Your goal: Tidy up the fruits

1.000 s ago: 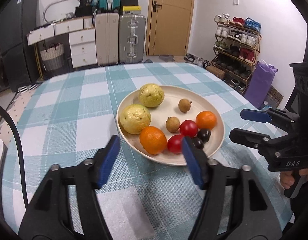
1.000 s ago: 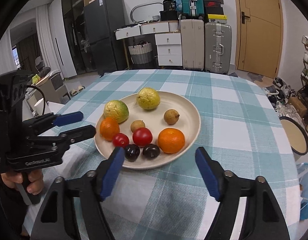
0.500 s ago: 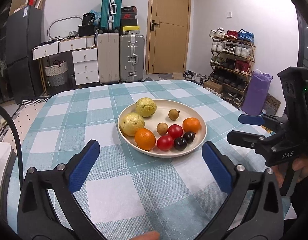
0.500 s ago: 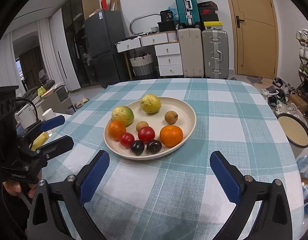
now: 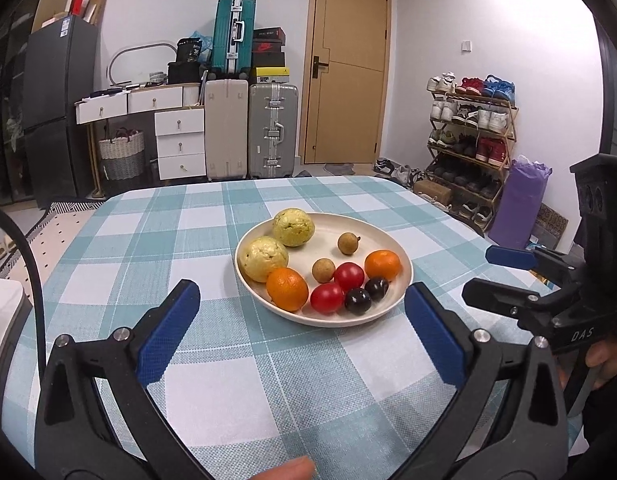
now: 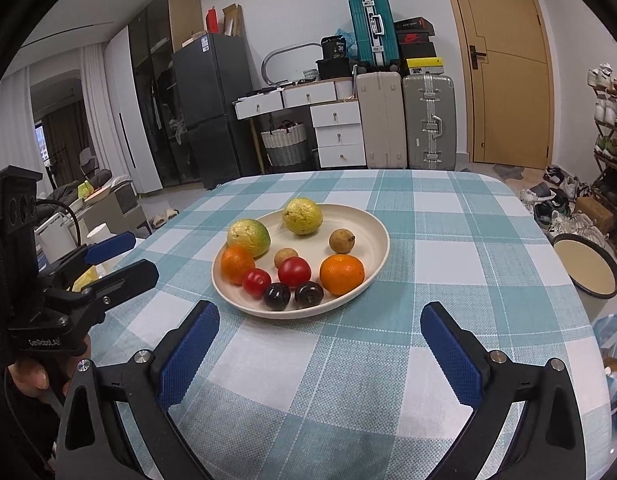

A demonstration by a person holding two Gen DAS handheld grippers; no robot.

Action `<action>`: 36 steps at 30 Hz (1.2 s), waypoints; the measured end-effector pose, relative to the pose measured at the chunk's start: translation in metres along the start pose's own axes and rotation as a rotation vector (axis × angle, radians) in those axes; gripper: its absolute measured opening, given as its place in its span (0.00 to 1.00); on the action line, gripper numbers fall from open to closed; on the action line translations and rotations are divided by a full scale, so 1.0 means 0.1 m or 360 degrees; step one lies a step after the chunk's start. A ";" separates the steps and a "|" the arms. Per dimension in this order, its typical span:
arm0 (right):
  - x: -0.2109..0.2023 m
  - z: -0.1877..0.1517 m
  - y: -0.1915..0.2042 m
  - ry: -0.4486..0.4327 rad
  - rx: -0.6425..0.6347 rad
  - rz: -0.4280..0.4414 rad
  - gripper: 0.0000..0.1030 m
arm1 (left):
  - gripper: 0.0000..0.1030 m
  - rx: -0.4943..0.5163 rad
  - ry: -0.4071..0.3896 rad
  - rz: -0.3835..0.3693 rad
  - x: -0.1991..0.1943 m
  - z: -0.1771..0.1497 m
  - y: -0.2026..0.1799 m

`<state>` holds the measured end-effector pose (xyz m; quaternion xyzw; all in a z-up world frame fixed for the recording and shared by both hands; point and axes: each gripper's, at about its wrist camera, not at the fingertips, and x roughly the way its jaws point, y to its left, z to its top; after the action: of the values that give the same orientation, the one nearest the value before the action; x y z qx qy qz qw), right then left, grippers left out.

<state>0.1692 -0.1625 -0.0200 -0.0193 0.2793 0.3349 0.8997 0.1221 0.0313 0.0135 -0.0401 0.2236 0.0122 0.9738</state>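
The cream plate [image 5: 404, 276] sits on the checked tablecloth [image 5: 212, 360], ahead of both tools. The left gripper [image 5: 300, 332] hovers short of the plate's near rim, fingers spread wide, holding nothing. The right gripper [image 6: 318, 352] does likewise, fingers equally wide. The plate holds two guavas [image 5: 293, 227], two oranges [image 5: 287, 288], two tomatoes [image 5: 327, 298], two longans [image 5: 348, 243] and two dark plums [image 5: 357, 300]. The fruits are round; no long axis is discernible.

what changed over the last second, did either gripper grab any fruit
No fruit was taken. Both grippers drew back from the plate and opened wider: the left gripper and the right gripper now sit empty over the checked tablecloth, well short of the plate. The fruits kept their places, including the two oranges, two tomatoes and two dark plums.
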 end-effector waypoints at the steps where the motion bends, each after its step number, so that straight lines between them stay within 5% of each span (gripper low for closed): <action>1: -0.02 0.00 0.00 -0.0028 -0.0002 -0.0016 1.00 | 0.99 0.0007 -0.0002 0.0008 0.01 -0.01 0.00; 36: -0.18 0.00 0.05 -0.0169 -0.0057 -0.0019 1.00 | 0.99 -0.0012 -0.0045 -0.0027 0.00 -0.04 0.00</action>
<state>0.1549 -0.1689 -0.0097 -0.0192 0.2251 0.3350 0.9147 0.1208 0.0314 0.0101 -0.0455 0.2095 0.0054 0.9767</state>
